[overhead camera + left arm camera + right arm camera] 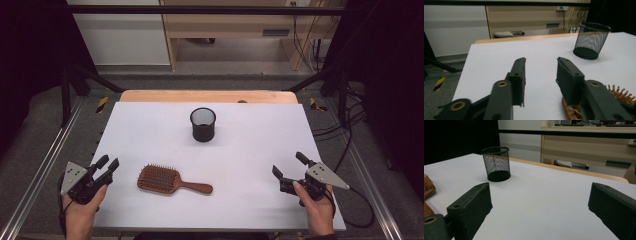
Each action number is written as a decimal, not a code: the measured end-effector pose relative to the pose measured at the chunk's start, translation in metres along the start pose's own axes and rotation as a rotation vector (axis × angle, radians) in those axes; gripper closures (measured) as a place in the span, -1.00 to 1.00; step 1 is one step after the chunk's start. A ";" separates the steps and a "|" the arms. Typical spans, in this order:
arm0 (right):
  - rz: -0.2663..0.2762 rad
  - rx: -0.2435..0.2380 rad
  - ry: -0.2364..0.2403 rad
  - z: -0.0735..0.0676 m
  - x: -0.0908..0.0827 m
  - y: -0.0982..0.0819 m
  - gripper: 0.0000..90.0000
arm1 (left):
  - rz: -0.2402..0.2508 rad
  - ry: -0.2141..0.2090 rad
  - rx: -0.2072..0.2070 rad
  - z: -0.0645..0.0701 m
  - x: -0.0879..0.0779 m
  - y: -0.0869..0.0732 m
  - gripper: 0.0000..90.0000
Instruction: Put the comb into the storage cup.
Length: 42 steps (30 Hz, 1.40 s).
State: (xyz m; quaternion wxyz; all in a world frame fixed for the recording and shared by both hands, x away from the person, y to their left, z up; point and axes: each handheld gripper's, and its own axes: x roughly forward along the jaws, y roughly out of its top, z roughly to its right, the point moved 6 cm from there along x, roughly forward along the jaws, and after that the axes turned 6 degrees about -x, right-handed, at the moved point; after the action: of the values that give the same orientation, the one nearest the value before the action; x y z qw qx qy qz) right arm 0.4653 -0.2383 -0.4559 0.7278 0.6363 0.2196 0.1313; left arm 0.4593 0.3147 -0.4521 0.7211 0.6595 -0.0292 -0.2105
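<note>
Nearest the person, both grippers rest at the front corners of the white table (150,130), seemingly parked clear of the work so each can reach inward. The left gripper (107,165) stands partly parted with nothing between its flat black pads, only bare tabletop; the right gripper (287,165) is spread wide and likewise empty. Just beside the left gripper lies the hairbrush (172,181), a glossy reddish-brown wooden paddle, bristles up, its tapered handle pointing toward the right gripper, probably so either hand can take it. In the left gripper view its bristle tips (621,92) look like small rounded pegs, though that edge is blurred. Farther back, near the table's middle, stands the mesh cup (203,124), a black wire cylinder, upright and open-topped, well apart from the brush and, as far as I can tell, empty, a likely place for the brush to go.
</note>
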 end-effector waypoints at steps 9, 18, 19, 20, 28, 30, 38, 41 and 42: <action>-0.009 -0.008 0.011 -0.003 0.002 -0.001 -0.89 | -0.128 -0.043 -0.004 0.003 0.012 -0.013 0.97; -0.030 -0.027 0.028 -0.007 0.006 -0.002 -0.88 | -0.331 -0.065 0.022 0.014 0.032 -0.038 1.00; -0.032 -0.030 0.030 -0.008 0.006 -0.002 -0.88 | -0.345 -0.065 0.015 0.014 0.034 -0.040 1.00; -0.035 -0.032 0.031 -0.008 0.006 -0.002 -0.88 | -0.356 -0.064 0.015 0.013 0.035 -0.042 1.00; -0.049 -0.042 0.040 -0.011 0.007 -0.004 -0.88 | -0.426 -0.076 0.025 0.015 0.044 -0.054 1.00; -0.053 -0.040 0.043 -0.011 0.006 -0.004 -0.88 | -0.438 -0.085 0.040 0.018 0.046 -0.055 1.00; -0.057 -0.041 0.051 -0.012 0.007 -0.005 -0.88 | -0.485 -0.100 0.050 0.022 0.048 -0.062 1.00; -0.056 -0.042 0.050 -0.012 0.006 -0.004 -0.88 | -0.488 -0.098 0.062 0.024 0.047 -0.062 1.00; -0.056 -0.042 0.050 -0.012 0.006 -0.004 -0.88 | -0.486 -0.106 0.052 0.024 0.048 -0.062 1.00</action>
State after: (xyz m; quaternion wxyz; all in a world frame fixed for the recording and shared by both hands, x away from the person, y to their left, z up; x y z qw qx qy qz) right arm 0.4645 -0.2251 -0.4622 0.7387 0.6110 0.2526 0.1312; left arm 0.4784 0.2730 -0.5199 0.6295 0.6534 0.0870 -0.4113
